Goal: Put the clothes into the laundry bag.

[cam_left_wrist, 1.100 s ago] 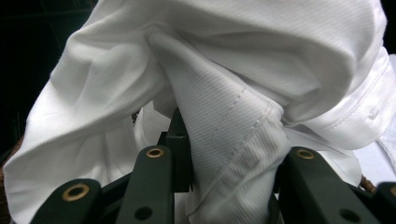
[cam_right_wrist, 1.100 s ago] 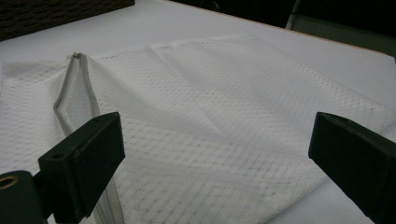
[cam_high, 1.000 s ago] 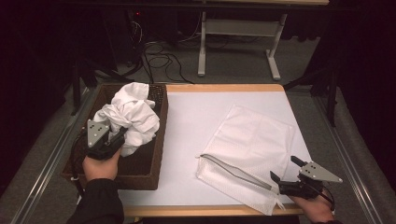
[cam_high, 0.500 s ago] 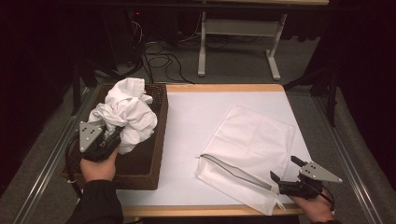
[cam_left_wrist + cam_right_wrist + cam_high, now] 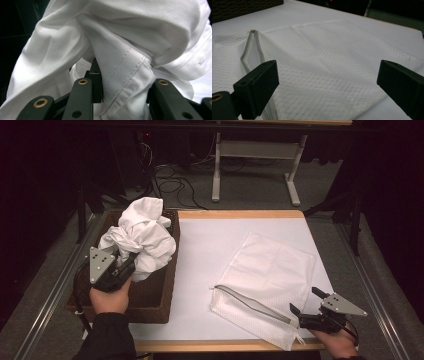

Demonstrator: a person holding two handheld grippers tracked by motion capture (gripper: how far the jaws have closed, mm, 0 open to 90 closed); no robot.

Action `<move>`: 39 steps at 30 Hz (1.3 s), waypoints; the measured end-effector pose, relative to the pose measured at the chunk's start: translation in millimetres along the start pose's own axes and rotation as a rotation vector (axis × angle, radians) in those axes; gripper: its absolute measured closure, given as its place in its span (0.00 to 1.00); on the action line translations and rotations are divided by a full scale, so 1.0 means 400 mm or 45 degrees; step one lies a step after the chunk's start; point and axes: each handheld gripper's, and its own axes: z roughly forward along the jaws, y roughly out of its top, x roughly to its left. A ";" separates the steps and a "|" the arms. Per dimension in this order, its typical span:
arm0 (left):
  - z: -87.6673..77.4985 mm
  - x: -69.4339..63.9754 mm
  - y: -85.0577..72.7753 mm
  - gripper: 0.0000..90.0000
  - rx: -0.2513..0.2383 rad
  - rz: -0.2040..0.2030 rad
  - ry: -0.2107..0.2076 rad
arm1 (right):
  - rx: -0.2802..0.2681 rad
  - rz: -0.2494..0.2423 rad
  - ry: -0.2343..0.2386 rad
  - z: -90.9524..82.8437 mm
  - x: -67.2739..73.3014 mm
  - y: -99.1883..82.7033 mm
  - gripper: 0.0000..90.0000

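1. Left gripper (image 5: 125,265) clamped on white shirt (image 5: 142,237), bunched above wicker basket (image 5: 150,295).
2. Right gripper (image 5: 302,307) wide open, empty, at mesh laundry bag (image 5: 270,280) zipper (image 5: 250,302).
3. Lift shirt fully clear before crossing; hold zipper mouth open.

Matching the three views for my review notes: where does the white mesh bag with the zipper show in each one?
High view: the mesh bag lies flat on the white table, right of centre, near the front edge.
Left gripper view: a bunched white garment sits before the lens; the bag can't be made out there.
Right gripper view: the bag spreads just beyond the jaws.
Shared landmark: the bag's grey zipper.
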 end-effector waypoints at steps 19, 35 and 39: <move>0.012 -0.096 0.022 0.73 -0.031 -0.003 -0.112 | 0.000 -0.010 0.006 0.002 0.001 0.000 0.05; 0.026 -0.229 0.047 0.73 -0.071 0.017 -0.268 | -0.003 -0.014 0.015 0.002 0.003 0.000 0.06; 0.033 -0.282 0.052 0.73 -0.078 0.015 -0.327 | -0.009 -0.015 0.019 0.001 0.003 0.000 0.07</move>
